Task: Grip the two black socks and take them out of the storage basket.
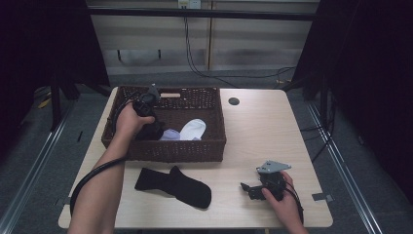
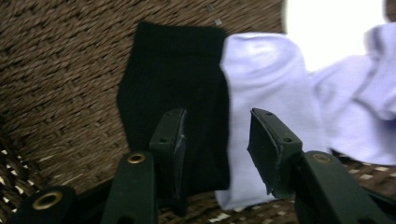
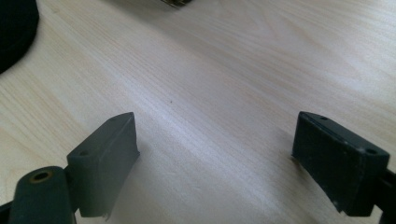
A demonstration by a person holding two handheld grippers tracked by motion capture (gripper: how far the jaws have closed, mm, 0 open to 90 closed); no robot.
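Left gripper view: my left gripper (image 2: 217, 144) parted, empty, straddling the black sock's (image 2: 175, 88) right edge.
Sock axis: running up-frame, inside the wicker basket (image 1: 170, 148).
Right gripper (image 3: 212, 163): wide open, empty, over bare table (image 3: 243, 79).

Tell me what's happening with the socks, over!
Left gripper open, in the wicker basket over a black sock. Right gripper open on the bare table. Another black sock out front. Nothing blocking.

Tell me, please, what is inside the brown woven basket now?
Inside the basket lie a black sock and white socks, side by side. The left gripper hangs open over them. What lies under the socks is covered.
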